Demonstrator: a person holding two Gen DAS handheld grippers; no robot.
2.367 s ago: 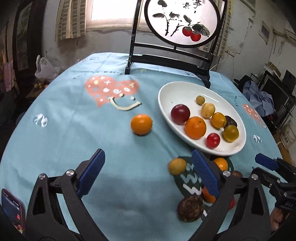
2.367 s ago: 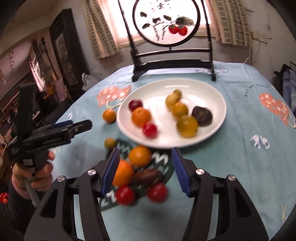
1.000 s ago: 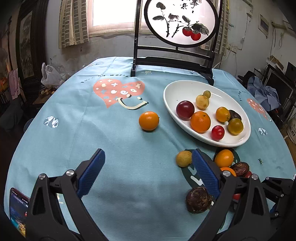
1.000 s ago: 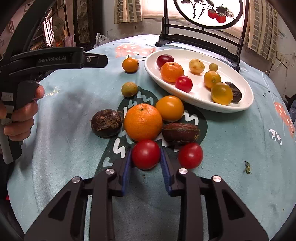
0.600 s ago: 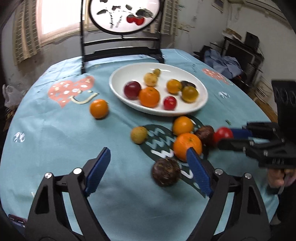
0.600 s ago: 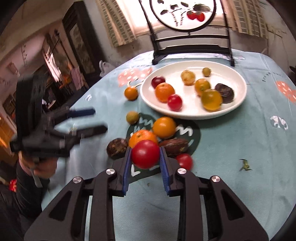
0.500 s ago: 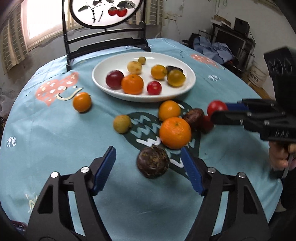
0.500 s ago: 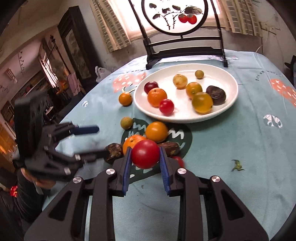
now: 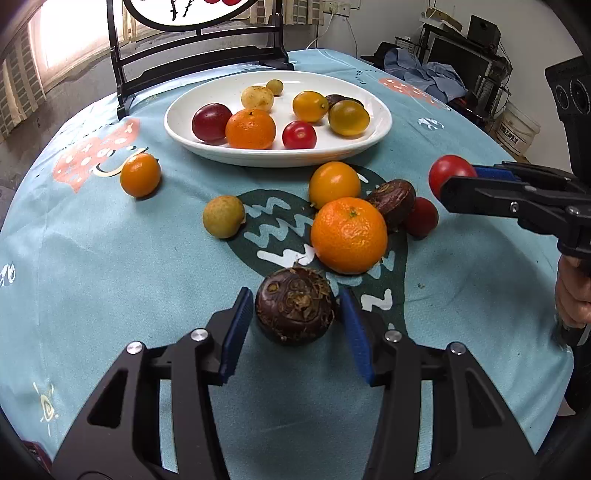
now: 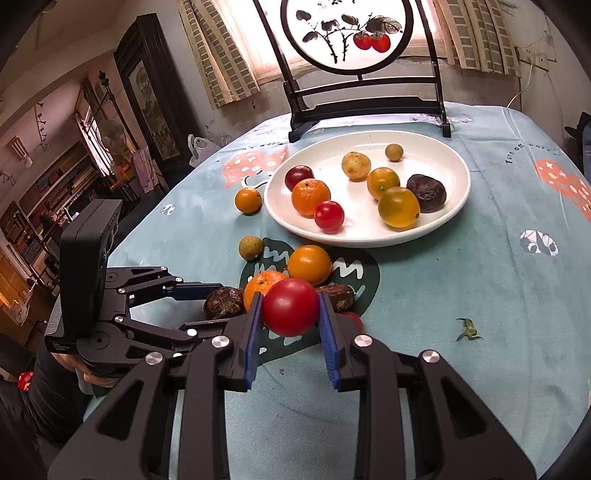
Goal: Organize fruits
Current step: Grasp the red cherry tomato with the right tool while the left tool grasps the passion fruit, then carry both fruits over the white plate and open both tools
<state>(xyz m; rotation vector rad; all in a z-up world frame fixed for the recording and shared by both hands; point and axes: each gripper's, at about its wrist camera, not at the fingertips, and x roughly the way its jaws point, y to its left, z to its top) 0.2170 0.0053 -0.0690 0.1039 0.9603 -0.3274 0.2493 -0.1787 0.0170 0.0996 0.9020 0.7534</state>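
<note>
My right gripper is shut on a red tomato and holds it above the table; the tomato also shows in the left wrist view. My left gripper is open around a dark brown round fruit on the blue cloth, its pads close on both sides, not touching. A white plate holds several fruits. Loose on the cloth lie a large orange, a smaller orange fruit, a dark fruit, a red tomato, a tan fruit and a small orange.
A black stand with a round painted panel rises behind the plate. The table edge curves near on the left and right. A small green scrap lies on the cloth at right. Room clutter surrounds the table.
My left gripper has moved forward and down and narrowed around the dark brown fruit. My right gripper picked the red tomato off the cloth and keeps it raised.
</note>
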